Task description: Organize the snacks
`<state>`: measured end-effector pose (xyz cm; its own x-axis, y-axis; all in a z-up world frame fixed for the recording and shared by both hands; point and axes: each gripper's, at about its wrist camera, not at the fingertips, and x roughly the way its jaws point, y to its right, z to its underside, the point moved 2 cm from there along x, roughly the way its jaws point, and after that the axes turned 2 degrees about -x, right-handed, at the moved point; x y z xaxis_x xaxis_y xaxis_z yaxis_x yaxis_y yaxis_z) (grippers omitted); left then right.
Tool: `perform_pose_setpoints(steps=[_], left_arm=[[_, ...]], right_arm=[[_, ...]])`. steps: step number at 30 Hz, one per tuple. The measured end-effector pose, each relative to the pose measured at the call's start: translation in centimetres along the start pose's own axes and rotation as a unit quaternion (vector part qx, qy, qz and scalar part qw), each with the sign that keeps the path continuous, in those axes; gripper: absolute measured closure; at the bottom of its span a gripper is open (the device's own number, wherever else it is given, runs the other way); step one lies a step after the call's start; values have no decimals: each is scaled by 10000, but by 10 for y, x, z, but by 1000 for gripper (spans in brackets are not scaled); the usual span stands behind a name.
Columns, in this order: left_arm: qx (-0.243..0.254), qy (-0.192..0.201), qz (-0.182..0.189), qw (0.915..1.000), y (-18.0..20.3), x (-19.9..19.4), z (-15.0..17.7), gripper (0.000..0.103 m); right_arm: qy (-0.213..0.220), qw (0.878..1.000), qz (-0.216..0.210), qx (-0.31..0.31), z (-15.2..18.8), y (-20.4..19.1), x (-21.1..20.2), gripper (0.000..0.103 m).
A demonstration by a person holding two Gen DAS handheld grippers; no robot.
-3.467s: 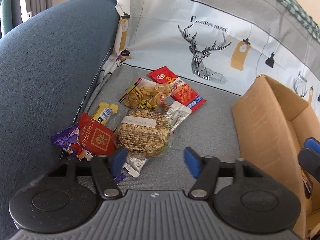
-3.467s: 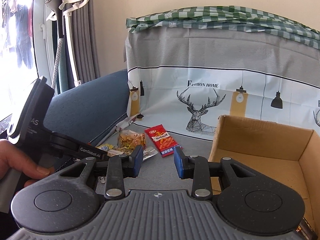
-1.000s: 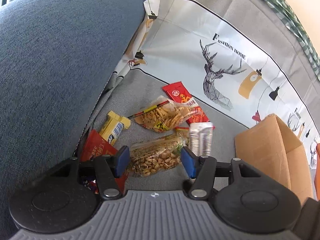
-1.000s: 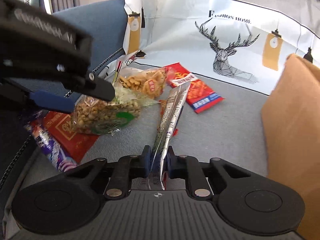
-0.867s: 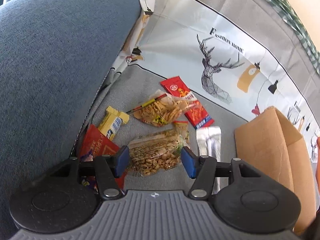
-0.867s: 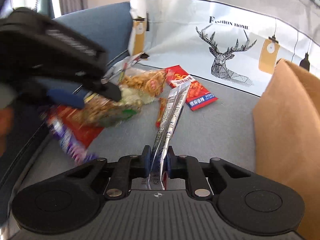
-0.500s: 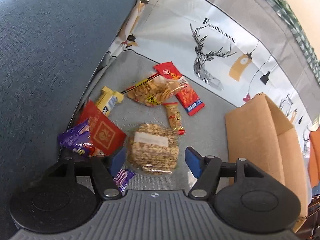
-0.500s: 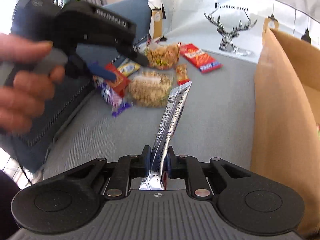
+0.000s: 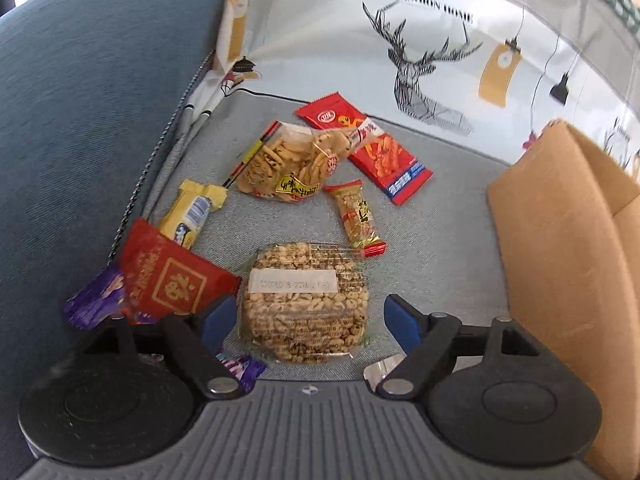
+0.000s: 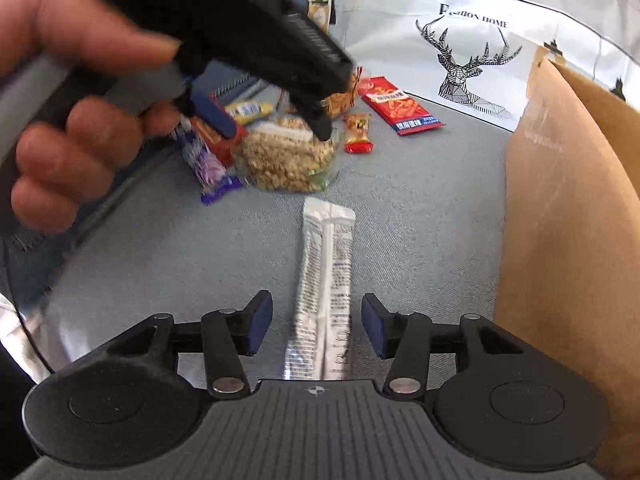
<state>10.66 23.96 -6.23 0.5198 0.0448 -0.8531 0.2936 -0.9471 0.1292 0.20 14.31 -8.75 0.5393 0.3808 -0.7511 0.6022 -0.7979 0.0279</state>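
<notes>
A silver stick packet [image 10: 326, 280] lies flat on the grey sofa seat between the opening jaws of my right gripper [image 10: 316, 326], whose pads stand clear of it. My left gripper [image 9: 308, 320] hovers over a clear bag of peanuts [image 9: 306, 302], its jaws opening wide on either side without touching it. That bag [image 10: 286, 158] also shows in the right wrist view under the left gripper [image 10: 276, 120], held by a hand [image 10: 68, 120]. Around it lie a cracker bag [image 9: 290, 160], a red packet [image 9: 366, 146], a small orange bar [image 9: 356, 216], a yellow bar [image 9: 190, 212], a red envelope packet [image 9: 170, 280] and a purple wrapper [image 9: 94, 302].
A cardboard box [image 9: 568, 240] stands at the right, its brown wall [image 10: 560, 220] close to the silver packet. A blue sofa armrest [image 9: 80, 100] rises on the left. A deer-print cloth [image 9: 432, 48] covers the backrest.
My right gripper carried the silver packet back toward the box side, then opened and let it drop flat on the seat. My left gripper released the peanut bag and widened above it.
</notes>
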Motion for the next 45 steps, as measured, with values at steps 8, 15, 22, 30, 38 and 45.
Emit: perform_pose_setpoints(steps=[8, 15, 22, 30, 38, 45], left_arm=[[393, -185, -498, 9978, 19, 24, -1, 2], [571, -261, -753, 9952, 27, 35, -1, 2], [828, -305, -887, 9921, 31, 38, 3, 2], [711, -52, -799, 9943, 27, 24, 1, 20], [711, -88, -422, 9965, 34, 18, 1, 24], [1026, -130, -546, 9931, 43, 24, 7, 18]], right_arm=[[26, 10000, -52, 57, -5, 3, 7, 79], [38, 9996, 136, 246, -7, 10, 10, 80], [34, 9994, 184, 300, -6, 12, 10, 80], [40, 9991, 240, 345, -8, 12, 11, 80], [46, 9991, 274, 324, -7, 9, 10, 80], [32, 9991, 282, 330, -8, 9, 10, 79]])
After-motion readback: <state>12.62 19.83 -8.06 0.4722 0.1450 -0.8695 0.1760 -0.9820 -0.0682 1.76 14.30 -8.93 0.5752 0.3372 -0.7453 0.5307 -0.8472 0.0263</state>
